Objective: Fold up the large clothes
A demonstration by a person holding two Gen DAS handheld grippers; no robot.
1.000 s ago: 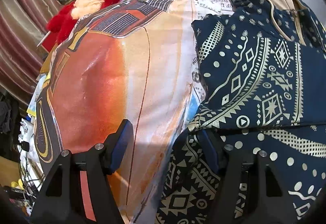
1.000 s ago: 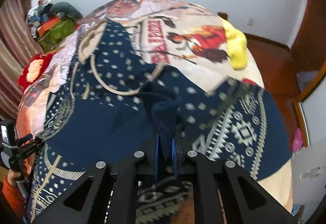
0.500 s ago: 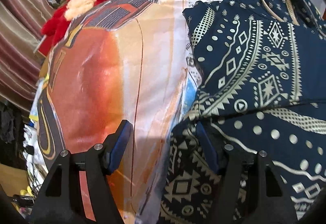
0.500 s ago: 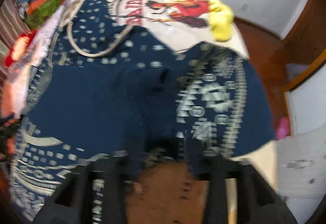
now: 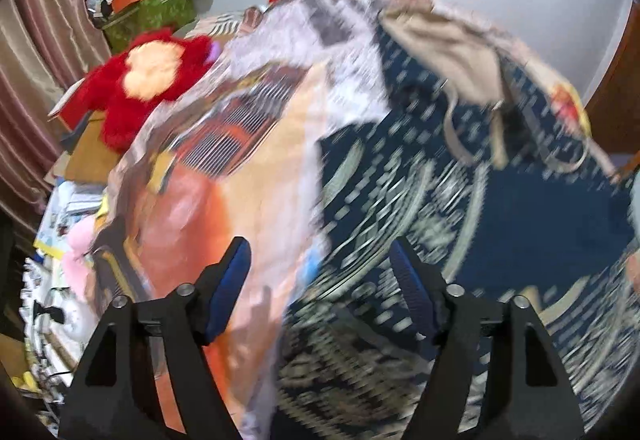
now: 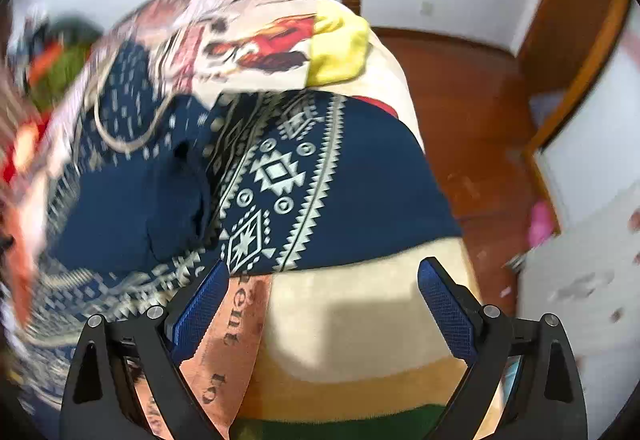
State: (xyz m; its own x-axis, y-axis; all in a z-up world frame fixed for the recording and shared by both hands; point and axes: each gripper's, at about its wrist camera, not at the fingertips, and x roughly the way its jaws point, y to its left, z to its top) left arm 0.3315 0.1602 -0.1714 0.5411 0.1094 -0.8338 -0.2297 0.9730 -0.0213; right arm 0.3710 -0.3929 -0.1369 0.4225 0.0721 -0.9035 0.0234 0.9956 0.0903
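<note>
Right wrist: tongs wide apart, empty above garment.

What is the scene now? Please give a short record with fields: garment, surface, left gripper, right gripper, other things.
garment: navy patterned hoodie, spread on the bed
surface: printed bedsheet
left gripper: open, holding nothing
right gripper: open, holding nothing
other things: red plush toy beside the bed; yellow cloth at the far end
</note>
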